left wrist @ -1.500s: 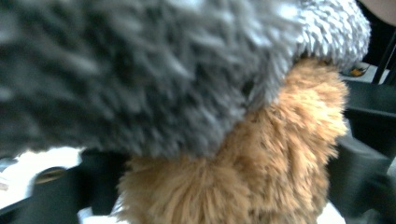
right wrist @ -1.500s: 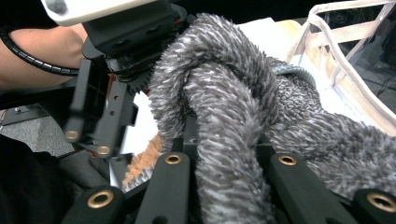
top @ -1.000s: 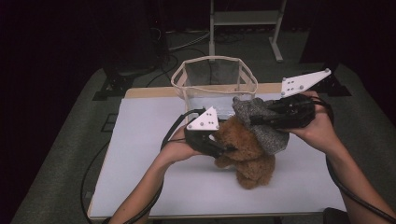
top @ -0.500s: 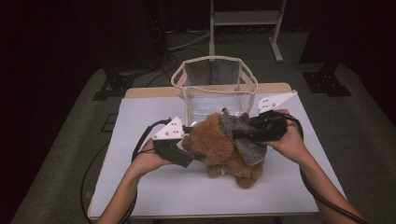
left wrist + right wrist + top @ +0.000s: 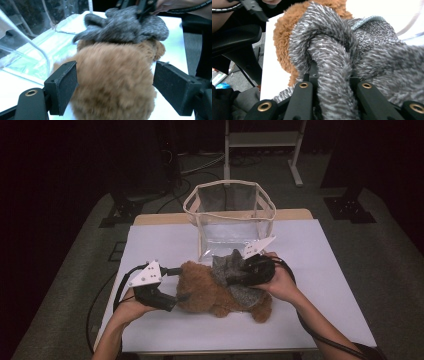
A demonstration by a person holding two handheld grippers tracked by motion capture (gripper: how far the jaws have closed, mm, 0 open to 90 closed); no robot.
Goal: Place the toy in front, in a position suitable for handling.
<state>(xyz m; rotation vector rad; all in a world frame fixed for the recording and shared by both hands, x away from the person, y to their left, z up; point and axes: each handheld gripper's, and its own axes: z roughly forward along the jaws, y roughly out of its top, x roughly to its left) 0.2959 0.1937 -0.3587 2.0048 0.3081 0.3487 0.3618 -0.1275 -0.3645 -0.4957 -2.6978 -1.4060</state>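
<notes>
Brown plush toy (image 5: 210,292) lying mid-table, just at 6 o'clock of clear bag (image 5: 231,220). R gripper (image 5: 235,279) pinching grey knit garment (image 5: 235,270) bunched on toy's back. L gripper (image 5: 175,302) jaws spread, straddling toy's 9 o'clock end, having just been opening. Tip: L steadying body w/ light squeeze while R is peeling knit slowly toward 3 o'clock.

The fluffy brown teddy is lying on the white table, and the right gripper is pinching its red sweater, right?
Almost. The sweater is grey, not red, as the right gripper view shows. The brown teddy does lie on the white table, and the right gripper is pinching a fold of that grey sweater.
</notes>
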